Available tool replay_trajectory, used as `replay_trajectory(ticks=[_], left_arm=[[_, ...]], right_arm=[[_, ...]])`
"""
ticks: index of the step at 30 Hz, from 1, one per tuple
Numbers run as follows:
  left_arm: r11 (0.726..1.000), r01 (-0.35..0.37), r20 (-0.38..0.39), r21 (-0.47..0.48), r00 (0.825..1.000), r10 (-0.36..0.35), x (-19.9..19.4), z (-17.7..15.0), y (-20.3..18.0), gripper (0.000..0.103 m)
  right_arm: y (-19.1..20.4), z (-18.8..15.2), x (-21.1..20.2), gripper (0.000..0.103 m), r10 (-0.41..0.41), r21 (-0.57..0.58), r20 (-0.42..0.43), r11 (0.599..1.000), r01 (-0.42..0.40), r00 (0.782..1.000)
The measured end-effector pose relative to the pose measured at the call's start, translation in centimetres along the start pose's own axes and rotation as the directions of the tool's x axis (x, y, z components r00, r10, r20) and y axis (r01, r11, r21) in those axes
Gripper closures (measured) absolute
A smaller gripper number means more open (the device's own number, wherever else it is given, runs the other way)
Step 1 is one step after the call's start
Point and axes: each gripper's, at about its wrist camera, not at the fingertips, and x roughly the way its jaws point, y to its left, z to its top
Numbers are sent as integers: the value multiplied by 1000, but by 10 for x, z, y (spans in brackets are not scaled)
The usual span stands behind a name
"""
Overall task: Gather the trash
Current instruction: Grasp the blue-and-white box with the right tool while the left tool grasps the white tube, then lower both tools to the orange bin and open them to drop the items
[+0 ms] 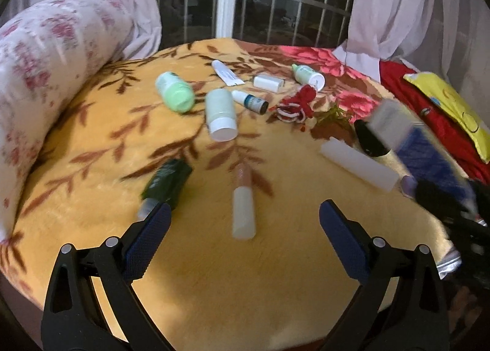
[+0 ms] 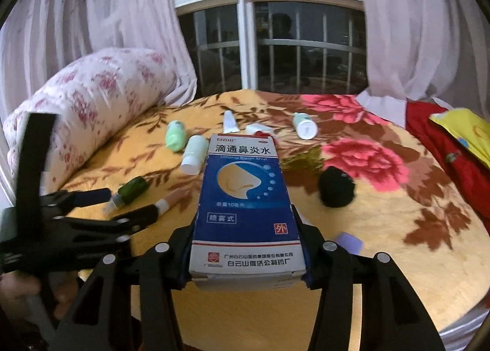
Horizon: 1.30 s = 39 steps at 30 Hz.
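While the right hand-held gripper [image 2: 245,247] clamps a blue box [image 2: 243,198], only left view shows the left hand-held gripper [image 1: 245,222] gaping.

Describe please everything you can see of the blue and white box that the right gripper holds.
The blue and white box is a narrow carton that looks like thin cardboard, with Chinese print, a drawing of a nose and a red mark low on its face. Its near end looks slightly worn at the corners. It points away from the camera, lifted above the blanket. The right gripper is shut on it: one finger presses each long side near the lower end. In the left wrist view it shows blurred at the right.
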Motion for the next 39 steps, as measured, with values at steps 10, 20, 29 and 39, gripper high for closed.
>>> replay_trajectory(ticks=[10,20,29,39], left_arm=[[1000,10,-80,25,997,-8,51,-4,-7,78],[993,117,-40,20,992,-116,9,-20,7,86],[963,232,-128,139,968,-215,-58,-63,-4,86],[932,355,-559,78,789,-254,-18,-163,-5,85]], right_arm=[[-12,-9,-15,51,12,21,25,1000,-13,1000],[0,-22,-11,51,36,5,-2,999,-36,999],[34,-50,-39,51,165,-88,-113,980,-176,980],[50,-145,-31,52,261,-10,-485,953,-303,835]])
